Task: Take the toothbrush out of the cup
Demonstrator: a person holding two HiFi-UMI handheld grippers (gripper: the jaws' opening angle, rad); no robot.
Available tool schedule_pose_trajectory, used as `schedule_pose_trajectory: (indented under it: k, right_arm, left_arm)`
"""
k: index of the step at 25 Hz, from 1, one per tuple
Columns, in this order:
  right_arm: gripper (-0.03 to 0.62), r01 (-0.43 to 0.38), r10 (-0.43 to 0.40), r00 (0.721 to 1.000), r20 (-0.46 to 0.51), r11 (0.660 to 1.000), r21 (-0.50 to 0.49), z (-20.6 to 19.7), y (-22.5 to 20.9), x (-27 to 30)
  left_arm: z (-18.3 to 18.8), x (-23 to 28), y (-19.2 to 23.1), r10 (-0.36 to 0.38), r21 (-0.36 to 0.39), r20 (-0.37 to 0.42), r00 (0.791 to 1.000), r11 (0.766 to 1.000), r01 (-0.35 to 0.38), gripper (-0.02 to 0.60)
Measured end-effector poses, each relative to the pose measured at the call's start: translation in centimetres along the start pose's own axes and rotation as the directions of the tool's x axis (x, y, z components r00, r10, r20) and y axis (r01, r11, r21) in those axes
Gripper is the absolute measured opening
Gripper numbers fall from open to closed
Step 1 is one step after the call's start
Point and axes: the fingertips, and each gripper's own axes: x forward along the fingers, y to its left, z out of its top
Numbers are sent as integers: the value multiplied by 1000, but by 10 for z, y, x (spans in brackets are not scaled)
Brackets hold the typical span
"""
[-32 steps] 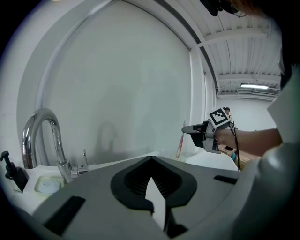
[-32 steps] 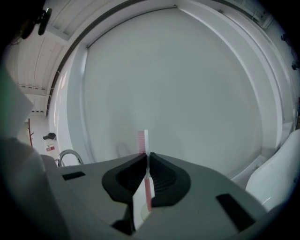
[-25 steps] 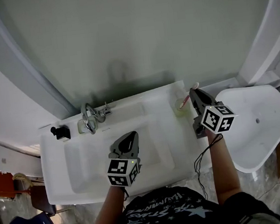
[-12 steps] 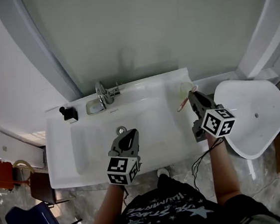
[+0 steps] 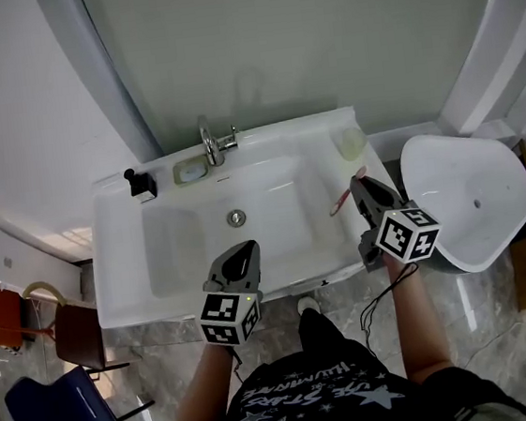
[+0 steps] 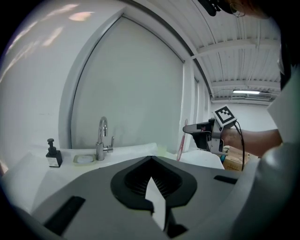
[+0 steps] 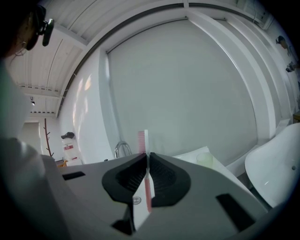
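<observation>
Toothbrush (image 7: 142,140) stands clamped in the right claw (image 5: 355,185), clear of the cup (image 5: 350,140); left claw (image 5: 247,248) clenched, empty.

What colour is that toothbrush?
The toothbrush is pink with some white, clearest in the right gripper view.

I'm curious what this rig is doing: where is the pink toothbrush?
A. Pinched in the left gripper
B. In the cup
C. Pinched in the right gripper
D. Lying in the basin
C: the right gripper is clamped on the toothbrush, away from the cup.
</observation>
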Motion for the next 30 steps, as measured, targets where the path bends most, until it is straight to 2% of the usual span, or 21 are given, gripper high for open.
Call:
schedule_pose_trajectory:
  k: [13, 20, 30]
  right_arm:
    - [29, 34, -33, 999, -8, 999, 34, -64, 82, -96]
    - [29, 67, -66, 998, -8, 997, 30, -91, 121, -153]
    - [28, 114, -113, 993, -14, 993, 37, -124, 149, -226]
  left_arm:
    - [-44, -124, -17, -7, -2, -5, 1000, 1000, 7, 12]
    - [-64, -180, -37, -48, 2, -8, 999, 999, 48, 12]
    - [-85, -226, -70, -108, 2, -18, 994, 994, 108, 12]
